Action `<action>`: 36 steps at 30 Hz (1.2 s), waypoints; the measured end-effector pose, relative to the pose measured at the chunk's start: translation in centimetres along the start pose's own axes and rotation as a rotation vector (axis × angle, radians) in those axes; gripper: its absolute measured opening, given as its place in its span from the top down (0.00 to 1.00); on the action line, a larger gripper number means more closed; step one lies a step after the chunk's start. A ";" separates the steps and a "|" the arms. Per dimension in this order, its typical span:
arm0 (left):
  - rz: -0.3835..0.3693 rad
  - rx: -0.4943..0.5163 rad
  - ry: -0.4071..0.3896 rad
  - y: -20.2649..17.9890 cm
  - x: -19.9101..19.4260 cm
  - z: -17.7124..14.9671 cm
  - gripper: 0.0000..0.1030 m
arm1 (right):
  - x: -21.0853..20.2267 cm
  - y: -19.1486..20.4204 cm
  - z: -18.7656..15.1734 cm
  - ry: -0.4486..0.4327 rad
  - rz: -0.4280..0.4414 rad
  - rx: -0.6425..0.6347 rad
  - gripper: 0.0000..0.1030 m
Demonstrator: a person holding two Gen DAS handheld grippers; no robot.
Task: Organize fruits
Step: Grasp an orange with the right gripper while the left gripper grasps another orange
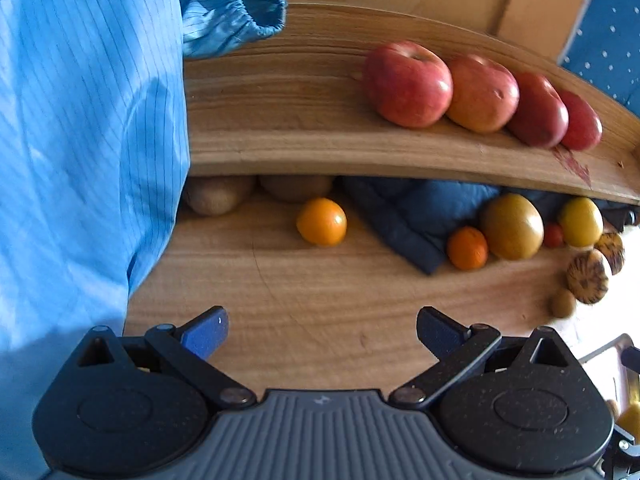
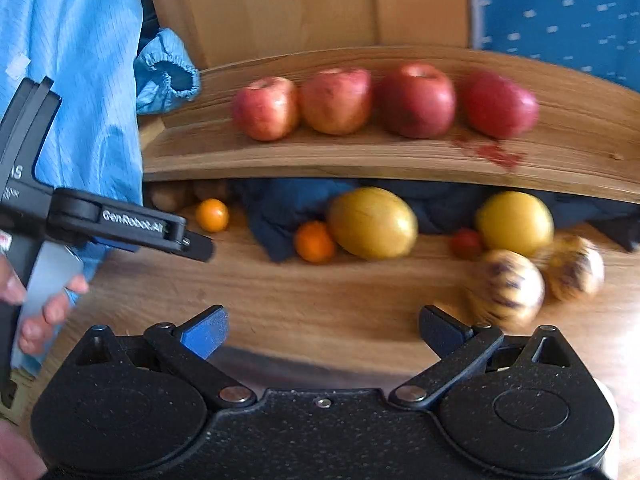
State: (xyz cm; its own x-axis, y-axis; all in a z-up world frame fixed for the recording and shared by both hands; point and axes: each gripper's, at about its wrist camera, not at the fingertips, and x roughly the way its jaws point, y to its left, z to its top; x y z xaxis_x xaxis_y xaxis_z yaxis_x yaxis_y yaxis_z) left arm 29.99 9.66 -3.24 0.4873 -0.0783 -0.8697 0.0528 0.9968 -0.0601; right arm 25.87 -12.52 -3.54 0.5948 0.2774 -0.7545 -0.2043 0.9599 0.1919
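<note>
The likeliest slip, as I judge it, is a round fruit rolling off: the two striped, yellow-brown melon-like fruits (image 2: 506, 288) lie loose near the right edge of the lower wooden board (image 2: 280, 300), and a nudge from the empty right gripper (image 2: 324, 330), its jaws spread wide, could send them over. The left gripper (image 1: 322, 330) also stands open and holds nothing. Four red apples (image 2: 384, 100) sit touching in a row on the upper wooden shelf (image 2: 320, 156), while small oranges (image 2: 314, 242), two large yellow-green fruits (image 2: 372, 222) and a crumpled dark blue cloth (image 2: 272, 204) lie scattered below.
</note>
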 end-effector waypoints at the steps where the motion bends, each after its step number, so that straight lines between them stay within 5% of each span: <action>1: -0.005 0.000 -0.002 0.2 0.4 0.2 0.01 | 0.7 0.2 0.4 0.008 0.007 0.007 0.04; 15: -0.110 -0.013 -0.022 2.3 4.2 3.7 0.04 | 6.1 0.1 3.6 0.060 -0.019 0.208 0.33; 25: -0.182 -0.023 -0.030 2.0 6.0 5.0 0.36 | 7.1 -0.3 4.1 0.052 -0.059 0.348 0.41; 33: -0.184 -0.021 -0.042 1.9 6.2 4.4 0.47 | 7.2 -0.1 4.3 0.046 -0.106 0.416 0.65; 36: -0.158 -0.015 -0.047 2.1 6.3 4.7 0.58 | 7.1 0.0 4.1 0.044 -0.084 0.425 0.67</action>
State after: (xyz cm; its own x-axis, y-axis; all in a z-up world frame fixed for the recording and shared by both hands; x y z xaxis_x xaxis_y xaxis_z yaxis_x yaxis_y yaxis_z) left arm 37.24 11.13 -6.57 0.5140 -0.2347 -0.8250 0.1189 0.9720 -0.2024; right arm 33.30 -10.37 -6.30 0.5604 0.2044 -0.8026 0.1873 0.9127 0.3633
